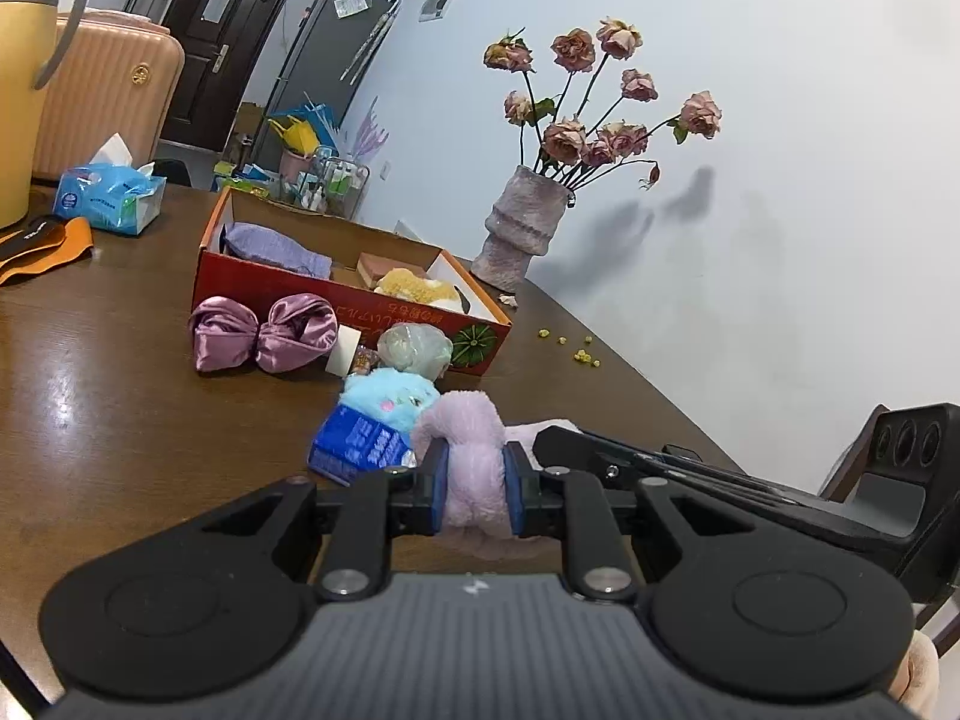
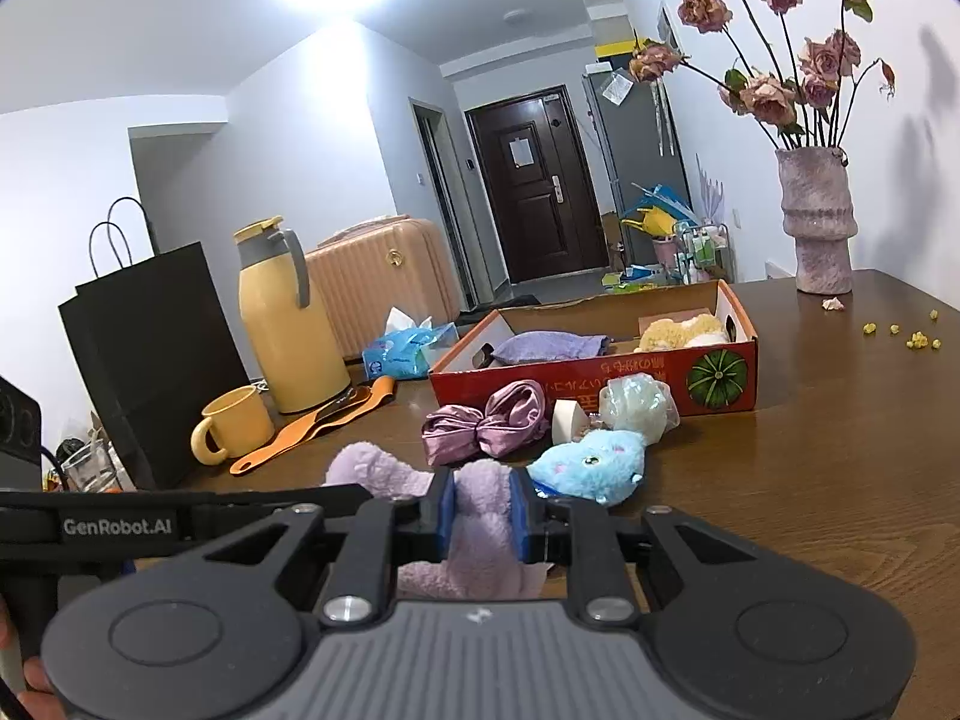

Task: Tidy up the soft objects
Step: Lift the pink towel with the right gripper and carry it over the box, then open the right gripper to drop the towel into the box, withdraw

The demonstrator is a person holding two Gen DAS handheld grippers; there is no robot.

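Left claw (image 1: 476,483) and right claw (image 2: 483,510) both clamped on lilac plush (image 1: 474,450).

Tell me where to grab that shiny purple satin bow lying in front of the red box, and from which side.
Grip the shiny purple satin bow at its pinched centre knot, coming from above. The two puffy loops bulge out sideways and would probably slip or squash, while the narrow waist fits between the fingers. It lies flat on the brown wooden table, so nothing blocks a top approach.
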